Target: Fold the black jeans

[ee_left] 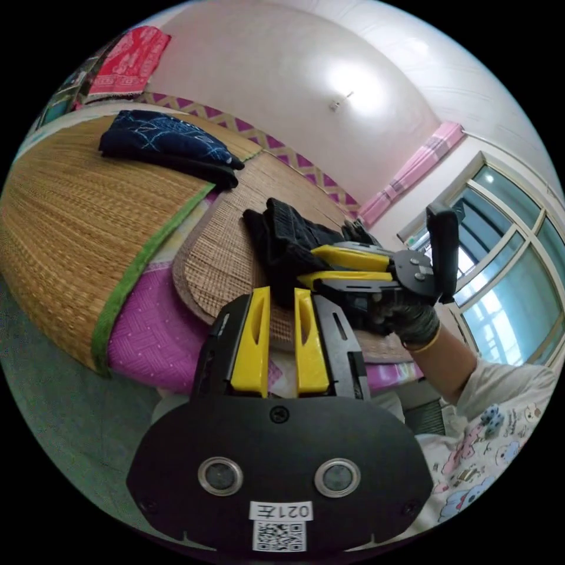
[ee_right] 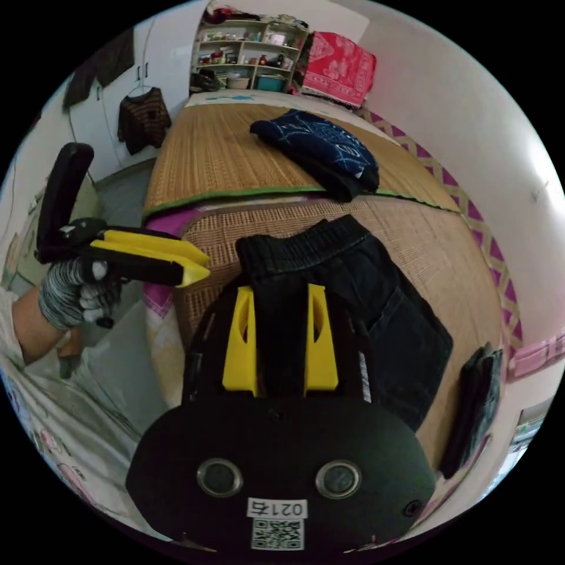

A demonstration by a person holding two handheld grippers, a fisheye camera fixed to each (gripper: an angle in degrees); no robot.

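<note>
Black jeans (ee_right: 359,294) lie folded on the woven mat (ee_right: 447,247) at the bed's near end; right gripper (ee_right: 281,294) sits over the waistband, jaws apart with denim between, grip unclear; left gripper (ee_right: 200,266) hangs clear beside it, jaws nearly together, empty; a careless pull likely spills the stack; navy folded garment (ee_right: 321,147) lies well apart, dark bundle (ee_right: 474,400) near the mat's edge.
</note>
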